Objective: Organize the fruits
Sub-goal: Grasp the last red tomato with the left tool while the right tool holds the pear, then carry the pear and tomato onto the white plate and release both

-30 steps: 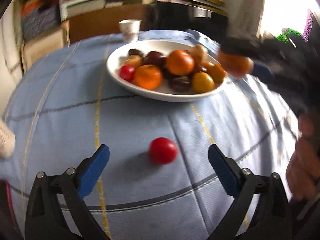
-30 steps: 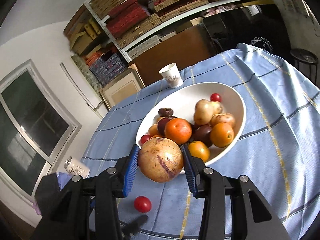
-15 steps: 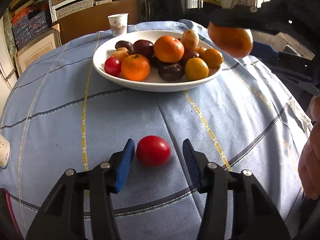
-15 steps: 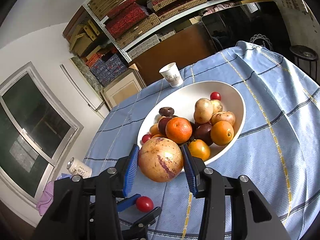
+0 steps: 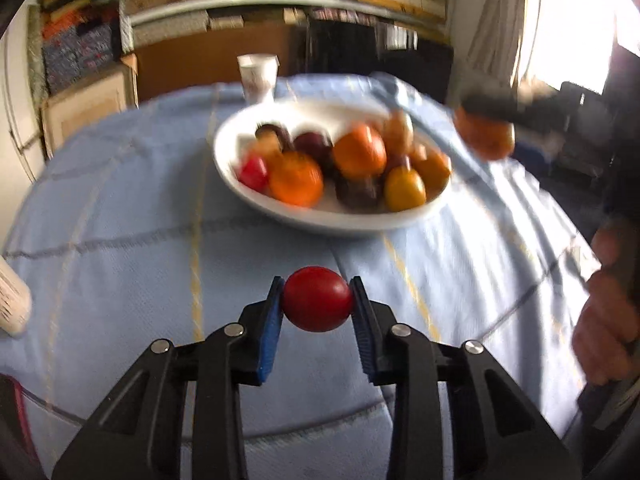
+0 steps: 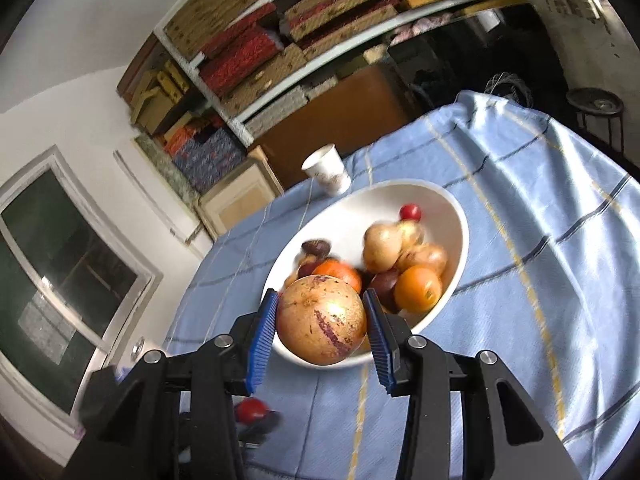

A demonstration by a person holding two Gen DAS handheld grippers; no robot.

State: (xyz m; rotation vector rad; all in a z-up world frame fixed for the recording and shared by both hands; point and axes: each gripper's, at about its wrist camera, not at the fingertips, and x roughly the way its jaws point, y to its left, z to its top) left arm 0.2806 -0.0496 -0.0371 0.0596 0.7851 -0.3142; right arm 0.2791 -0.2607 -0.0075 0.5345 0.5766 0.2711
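A small red tomato [image 5: 316,298] sits between the blue pads of my left gripper [image 5: 317,300], just above the blue checked tablecloth [image 5: 120,220]. The jaws are closing and both pads touch its sides. Beyond it stands a white bowl [image 5: 320,222] with several oranges, dark plums and a red tomato. My right gripper [image 6: 321,326] is shut on a large tan fruit with purple streaks [image 6: 320,316], held over the near rim of the bowl [image 6: 460,216]. The same fruit [image 5: 486,140] shows blurred in the left wrist view, right of the bowl.
A paper cup [image 5: 258,76] stands behind the bowl. A person's hand [image 5: 604,320] is at the right edge. A white object [image 5: 12,308] lies at the table's left edge. Shelves with boxes [image 6: 280,40] fill the background.
My left jaws went from wide apart to closed around the red tomato, which now sits slightly off the cloth. The right gripper kept its hold on the tan fruit and barely moved.
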